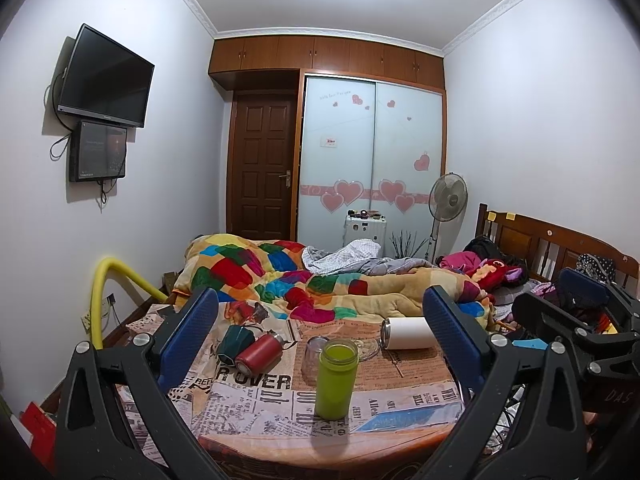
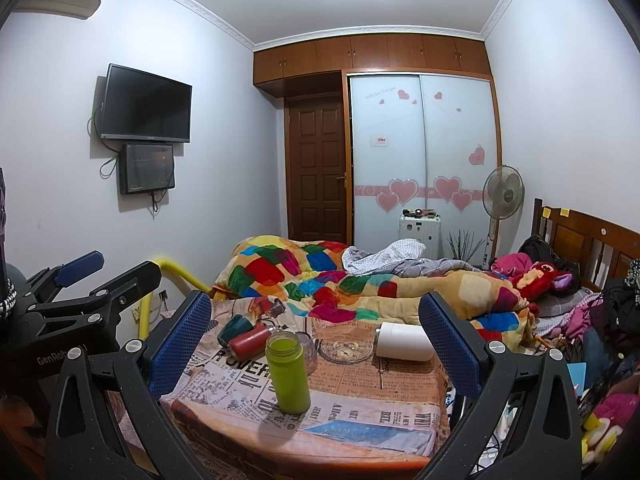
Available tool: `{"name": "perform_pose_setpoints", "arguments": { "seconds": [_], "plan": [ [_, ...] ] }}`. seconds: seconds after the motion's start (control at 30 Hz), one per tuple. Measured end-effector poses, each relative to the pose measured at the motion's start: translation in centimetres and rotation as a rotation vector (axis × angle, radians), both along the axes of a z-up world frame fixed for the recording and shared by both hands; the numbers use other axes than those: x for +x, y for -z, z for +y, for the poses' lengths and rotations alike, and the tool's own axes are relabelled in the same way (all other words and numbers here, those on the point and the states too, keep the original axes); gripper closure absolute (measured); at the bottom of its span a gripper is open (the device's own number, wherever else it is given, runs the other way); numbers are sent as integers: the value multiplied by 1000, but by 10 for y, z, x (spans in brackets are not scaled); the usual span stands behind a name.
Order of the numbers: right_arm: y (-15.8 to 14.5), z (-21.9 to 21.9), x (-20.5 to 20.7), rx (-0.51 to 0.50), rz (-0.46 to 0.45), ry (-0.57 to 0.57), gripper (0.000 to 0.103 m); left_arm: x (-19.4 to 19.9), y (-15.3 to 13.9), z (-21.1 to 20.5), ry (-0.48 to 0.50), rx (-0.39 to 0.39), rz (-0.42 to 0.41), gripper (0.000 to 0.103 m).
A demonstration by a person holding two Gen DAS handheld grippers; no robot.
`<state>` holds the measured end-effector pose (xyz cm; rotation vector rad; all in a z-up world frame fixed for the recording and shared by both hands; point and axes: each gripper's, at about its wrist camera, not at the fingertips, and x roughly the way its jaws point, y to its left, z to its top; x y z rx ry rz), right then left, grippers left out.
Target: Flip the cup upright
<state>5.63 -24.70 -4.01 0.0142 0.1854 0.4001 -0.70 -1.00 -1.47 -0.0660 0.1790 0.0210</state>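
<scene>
Hovering short of the table [image 1: 328, 436], both grippers back from everything on it. Left gripper [image 1: 320, 332] jaws spread wide, nothing between them. Right gripper [image 2: 316, 334] same: wide open, empty.

Task says one cup; several candidates lying down. White cup [image 1: 408, 333] on its side at far right, steel rim facing left, just beside the glass dish [image 1: 366, 349]. Red bottle [image 1: 258, 354] and dark green cup [image 1: 233, 342] also lying down, touching each other at far left. Green bottle [image 1: 335, 378] already upright near the middle front, clear glass [image 1: 314, 356] close behind it, looks inverted but hard to confirm.

Risks from here:
- Wrong pick. Probably white cup for right gripper, judging by position; not certain.
- Cylinder on its side rolls. Off-centre pinch or a nudge before closing likely sends it toward the dish or off the right edge.
- Smooth wall, slip during rotation if grip is near the rim only.
- Reaching across from the left side risks clipping the upright green bottle and tipping it.
- Cloth cover [image 2: 360, 408] printed like newsprint, possibly loose: dragging a fingertip could bunch it and shift things.
</scene>
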Motion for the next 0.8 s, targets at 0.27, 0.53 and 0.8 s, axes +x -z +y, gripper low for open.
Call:
{"name": "perform_pose_setpoints", "arguments": {
  "seconds": [0.27,0.53,0.8],
  "plan": [
    [3,0,1,1,0,3,0,-1,1,-2,3,0,1,0],
    [6,1,4,2,5,6,0,-2,1,-4,6,3,-1,0],
    [10,3,5,-7,13,6,0,-3,5,0,-2,-7,2,0]
  ]
}}
